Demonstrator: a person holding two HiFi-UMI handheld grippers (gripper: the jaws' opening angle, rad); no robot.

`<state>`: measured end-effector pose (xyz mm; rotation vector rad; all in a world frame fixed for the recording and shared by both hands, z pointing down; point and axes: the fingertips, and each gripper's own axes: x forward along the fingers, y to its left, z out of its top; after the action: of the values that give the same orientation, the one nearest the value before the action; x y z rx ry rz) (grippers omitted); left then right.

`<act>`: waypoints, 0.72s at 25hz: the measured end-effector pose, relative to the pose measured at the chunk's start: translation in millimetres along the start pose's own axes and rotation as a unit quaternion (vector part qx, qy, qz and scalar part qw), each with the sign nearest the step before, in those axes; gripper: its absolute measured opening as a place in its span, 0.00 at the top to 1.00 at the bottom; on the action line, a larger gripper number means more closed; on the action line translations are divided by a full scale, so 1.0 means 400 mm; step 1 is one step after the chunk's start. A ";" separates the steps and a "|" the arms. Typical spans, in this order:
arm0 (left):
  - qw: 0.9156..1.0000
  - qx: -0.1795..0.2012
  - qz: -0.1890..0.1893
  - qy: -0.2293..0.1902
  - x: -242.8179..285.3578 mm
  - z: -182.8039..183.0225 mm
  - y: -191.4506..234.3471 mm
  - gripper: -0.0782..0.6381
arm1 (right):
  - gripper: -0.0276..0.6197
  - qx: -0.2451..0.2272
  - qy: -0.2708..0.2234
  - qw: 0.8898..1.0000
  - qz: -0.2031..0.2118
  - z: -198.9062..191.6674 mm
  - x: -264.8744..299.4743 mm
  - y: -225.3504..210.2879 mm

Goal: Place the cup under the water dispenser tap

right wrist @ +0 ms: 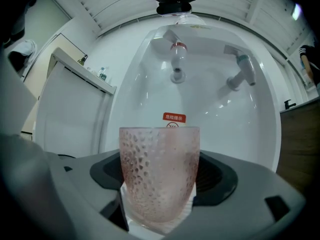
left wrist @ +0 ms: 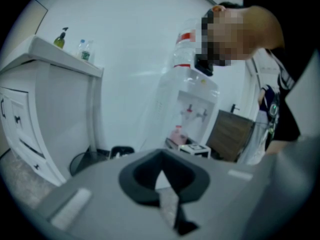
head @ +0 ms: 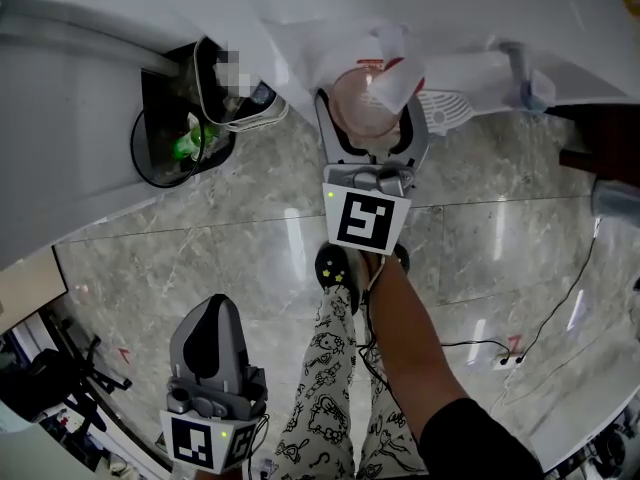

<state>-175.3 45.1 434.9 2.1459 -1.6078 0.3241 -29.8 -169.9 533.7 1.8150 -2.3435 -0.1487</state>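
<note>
Right tongs [right wrist: 159, 199]: closed on the cup [right wrist: 159, 176], 1 jaw on each side of its lower half. The cup is pink, dimpled, translucent and upright, with its rim well clear above the jaws. I cannot tell whether there is anything in it.

Cup position, right gripper view: it is directly in front of the white water dispenser [right wrist: 210, 114]. The red-collared tap [right wrist: 176, 59] is above the rim, roughly in line with the cup's middle. The blue-collared tap [right wrist: 241, 71] is off to the right of it. A small red label [right wrist: 173, 117] on the dispenser front shows just over the rim.

Head view: the red tap's spout overlaps the right part of the cup's rim, so the mouth sits partly beneath it. The white drip grille [head: 445, 108] lies just to the right of the cup. I cannot tell whether the cup's base touches anything. My forearm [head: 420, 343] reaches forward behind the marker cube [head: 365, 218].

Left tongs [head: 212, 333]: held low and well back from the dispenser, over the marble floor [head: 250, 248]. The jaws are together with nothing between them. The left gripper view shows the dispenser across the room, with the pink cup small at its front.

Other: 1 black bin [head: 180, 143] stands left of the dispenser against a white cabinet [head: 70, 98], with something green inside it. A cable [head: 560, 308] trails over the floor at right.
</note>
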 end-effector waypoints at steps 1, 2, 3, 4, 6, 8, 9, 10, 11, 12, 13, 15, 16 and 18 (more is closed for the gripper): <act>1.000 -0.001 -0.002 -0.001 0.002 0.001 -0.004 0.89 | 0.35 0.001 0.001 1.000 0.001 -0.001 0.000 0.000; 1.000 -0.002 -0.004 -0.004 0.005 0.004 -0.008 0.89 | 0.35 0.002 0.002 1.000 0.002 -0.001 0.001 0.001; 1.000 -0.002 -0.006 -0.008 0.008 0.009 -0.012 0.89 | 0.35 0.005 0.004 1.000 0.005 0.000 0.000 0.001; 1.000 -0.003 -0.008 -0.010 0.009 0.012 -0.015 0.89 | 0.35 0.009 0.007 1.000 0.008 0.001 0.000 0.001; 1.000 -0.008 -0.010 -0.008 0.009 0.010 -0.020 0.89 | 0.35 0.019 0.019 1.000 0.015 0.000 -0.001 0.002; 1.000 -0.013 -0.011 -0.003 0.008 0.008 -0.025 0.89 | 0.35 0.026 0.035 0.999 0.022 -0.007 -0.001 0.005; 1.000 -0.014 -0.011 -0.001 0.009 0.008 -0.030 0.89 | 0.35 0.028 0.039 0.999 0.023 -0.010 -0.002 0.006; 1.000 -0.013 -0.013 -0.001 0.009 0.010 -0.034 0.89 | 0.35 0.029 0.042 0.998 0.024 -0.014 -0.001 0.006; 1.000 -0.013 -0.014 -0.002 0.010 0.012 -0.039 0.89 | 0.35 0.031 0.043 0.998 0.023 -0.017 0.000 0.004; 1.000 -0.012 -0.015 -0.002 0.011 0.014 -0.042 0.89 | 0.35 0.033 0.046 0.998 0.021 -0.021 0.001 0.002; 1.000 -0.012 -0.016 -0.003 0.012 0.017 -0.043 0.89 | 0.35 0.039 0.055 0.998 0.020 -0.029 0.003 0.001; 1.000 -0.011 -0.015 -0.005 0.010 0.024 -0.042 0.89 | 0.35 0.058 0.084 0.995 0.019 -0.054 0.005 0.003; 1.000 -0.011 -0.015 -0.005 0.009 0.027 -0.042 0.89 | 0.35 0.063 0.094 0.993 0.020 -0.062 0.005 0.006; 1.000 -0.009 -0.017 -0.006 0.005 0.032 -0.046 0.89 | 0.35 0.061 0.098 0.993 0.025 -0.066 0.001 0.009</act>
<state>-157.9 41.5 420.8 2.1624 -1.5725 0.2863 -28.0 -168.8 560.4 1.7329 -2.3018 0.1765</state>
